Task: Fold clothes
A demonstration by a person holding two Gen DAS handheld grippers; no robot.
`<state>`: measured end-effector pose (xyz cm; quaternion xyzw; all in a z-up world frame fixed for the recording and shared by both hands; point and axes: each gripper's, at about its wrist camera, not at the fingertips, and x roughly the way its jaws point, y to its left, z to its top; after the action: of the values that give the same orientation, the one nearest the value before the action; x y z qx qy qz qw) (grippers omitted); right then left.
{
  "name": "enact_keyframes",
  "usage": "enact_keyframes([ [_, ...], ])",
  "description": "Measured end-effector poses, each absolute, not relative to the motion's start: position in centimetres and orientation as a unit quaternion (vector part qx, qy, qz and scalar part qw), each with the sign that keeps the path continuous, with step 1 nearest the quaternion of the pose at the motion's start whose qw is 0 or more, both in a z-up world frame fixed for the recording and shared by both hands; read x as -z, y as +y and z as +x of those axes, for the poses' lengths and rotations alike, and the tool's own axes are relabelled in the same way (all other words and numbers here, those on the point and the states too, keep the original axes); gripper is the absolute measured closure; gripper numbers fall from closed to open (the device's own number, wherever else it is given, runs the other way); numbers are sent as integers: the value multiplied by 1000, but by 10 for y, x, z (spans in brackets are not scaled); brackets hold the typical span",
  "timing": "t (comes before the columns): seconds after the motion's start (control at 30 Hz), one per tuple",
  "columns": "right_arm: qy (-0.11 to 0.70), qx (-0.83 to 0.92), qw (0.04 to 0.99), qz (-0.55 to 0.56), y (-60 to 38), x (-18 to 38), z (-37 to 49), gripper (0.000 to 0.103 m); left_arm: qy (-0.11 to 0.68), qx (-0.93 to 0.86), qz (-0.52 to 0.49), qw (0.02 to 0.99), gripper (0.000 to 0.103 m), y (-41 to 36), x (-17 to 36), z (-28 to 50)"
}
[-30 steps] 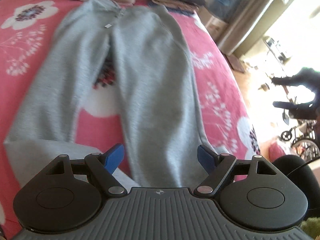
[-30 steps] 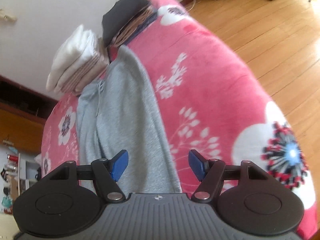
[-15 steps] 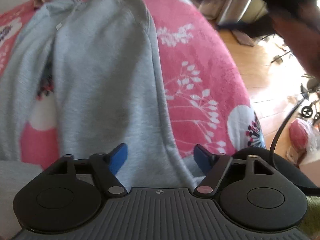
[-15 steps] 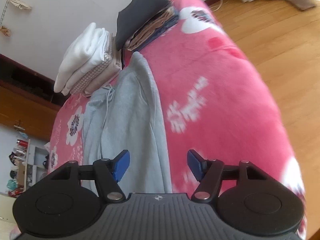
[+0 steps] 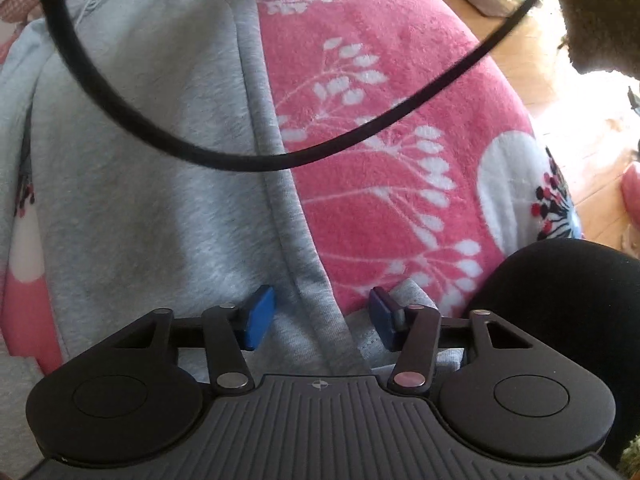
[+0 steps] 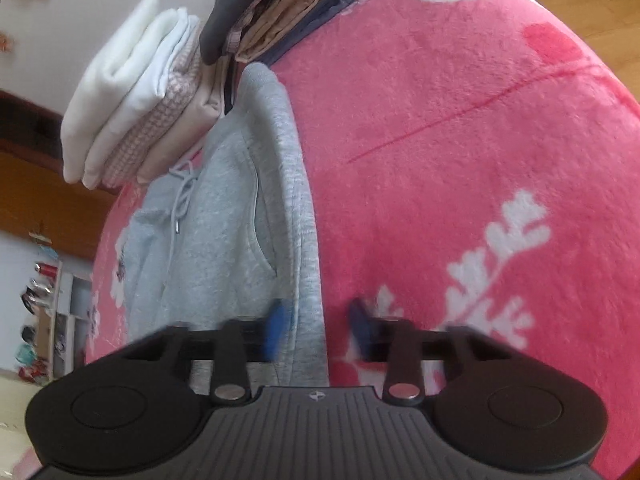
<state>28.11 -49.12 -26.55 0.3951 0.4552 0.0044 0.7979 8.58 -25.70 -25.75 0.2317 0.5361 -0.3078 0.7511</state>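
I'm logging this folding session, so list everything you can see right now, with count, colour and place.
Sweatpants: one, grey, flat on the blanket.
Blanket: one, pink with white flowers, under the pants.
Folded stacks: two, one white and beige, one dark, past the waistband.
Cable: one, black, looping above the pants.
Floor: wooden, beside the bed.
Left gripper: open, blue fingers straddling the leg's hem edge.
Right gripper: open, blue fingers straddling the pants' side edge.
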Motion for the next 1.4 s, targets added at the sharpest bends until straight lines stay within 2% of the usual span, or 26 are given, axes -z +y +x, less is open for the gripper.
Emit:
enact_keyframes([
  [0.03, 454, -7, 806, 380, -488, 262, 281, 97, 531, 304, 239, 754, 76, -256, 257, 84],
  [0.07, 452, -8, 815, 363, -485, 255, 280, 99, 527, 304, 249, 753, 86, -256, 256, 82],
  [0.13, 443, -12, 833, 330, -479, 237, 278, 99, 529, 308, 248, 751, 98, -251, 250, 83],
  [0.2, 439, -19, 860, 261, -466, 215, 276, 99, 540, 316, 216, 750, 99, -243, 238, 88],
  [0.3, 431, -20, 891, 142, -442, 190, 273, 99, 539, 351, 177, 745, 100, -234, 221, 92],
  [0.43, 453, 23, 888, 80, -442, 210, 278, 99, 555, 385, 166, 719, 99, -236, 235, 90],
  [0.57, 481, 52, 861, 154, -464, 250, 281, 93, 594, 373, 126, 702, 99, -236, 253, 102],
  [0.6, 481, 54, 857, 179, -469, 246, 280, 88, 601, 372, 108, 699, 99, -232, 250, 104],
  [0.63, 477, 60, 854, 198, -474, 240, 278, 78, 607, 372, 92, 696, 99, -227, 248, 105],
  [0.67, 470, 68, 853, 216, -479, 232, 276, 75, 607, 374, 89, 695, 99, -225, 247, 104],
  [0.83, 420, 64, 867, 261, -500, 209, 297, 73, 618, 368, 78, 690, 97, -227, 256, 110],
  [0.9, 409, 60, 867, 280, -506, 208, 315, 73, 624, 363, 70, 688, 91, -230, 259, 113],
  [0.97, 408, 62, 860, 301, -511, 218, 341, 62, 627, 361, 64, 687, 82, -230, 259, 109],
  [1.0, 408, 64, 856, 311, -514, 223, 355, 53, 627, 361, 65, 688, 79, -230, 257, 105],
  [1.03, 408, 65, 852, 321, -515, 230, 366, 53, 626, 360, 66, 689, 74, -230, 256, 101],
  [1.07, 408, 65, 848, 331, -515, 238, 376, 54, 626, 359, 68, 689, 71, -230, 254, 97],
  [1.1, 409, 71, 847, 332, -515, 242, 380, 70, 626, 357, 69, 689, 70, -229, 252, 94],
  [1.13, 410, 79, 847, 329, -516, 244, 382, 100, 627, 355, 68, 690, 68, -230, 251, 92],
  [1.33, 417, 128, 844, 312, -518, 257, 393, 101, 636, 352, 56, 685, 63, -229, 250, 90],
  [1.4, 410, 143, 844, 315, -520, 256, 391, 95, 642, 353, 53, 678, 63, -228, 248, 92],
])
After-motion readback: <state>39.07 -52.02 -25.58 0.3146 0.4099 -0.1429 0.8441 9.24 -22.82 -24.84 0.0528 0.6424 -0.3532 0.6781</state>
